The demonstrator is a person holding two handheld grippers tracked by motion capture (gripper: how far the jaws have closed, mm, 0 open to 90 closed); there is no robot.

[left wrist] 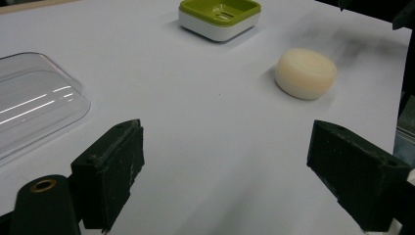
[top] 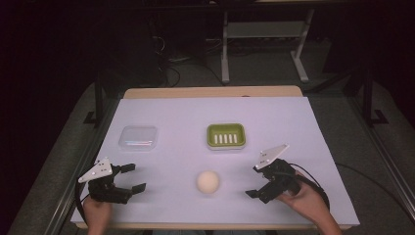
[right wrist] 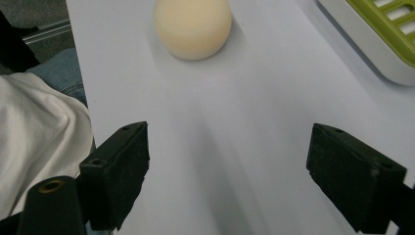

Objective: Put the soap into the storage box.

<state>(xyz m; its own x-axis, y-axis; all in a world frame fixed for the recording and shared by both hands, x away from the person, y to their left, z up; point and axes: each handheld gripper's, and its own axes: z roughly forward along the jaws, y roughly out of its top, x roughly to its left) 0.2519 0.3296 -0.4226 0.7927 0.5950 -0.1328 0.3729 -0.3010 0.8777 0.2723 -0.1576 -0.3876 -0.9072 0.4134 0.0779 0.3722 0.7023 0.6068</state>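
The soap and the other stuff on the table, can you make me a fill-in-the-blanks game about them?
1. The round soap lies on the table, between the two ____.
2. The soap dish has a ____ top.
3. The clear lid lies to the ____ of the soap dish in the high view.
4. Both hand-held grippers are ____.

Missing words: hand-held grippers; green; left; open

I see a table point(top: 313, 127) under a white sheet, its wooden edge point(top: 213, 92) bare along the far side. Grey carpet point(top: 264, 66) runs beyond it, where a white metal desk frame point(top: 264, 34) stands and dark cables point(top: 169, 61) lie tangled. The room behind is dim, nearly black; the light falls on the tabletop.
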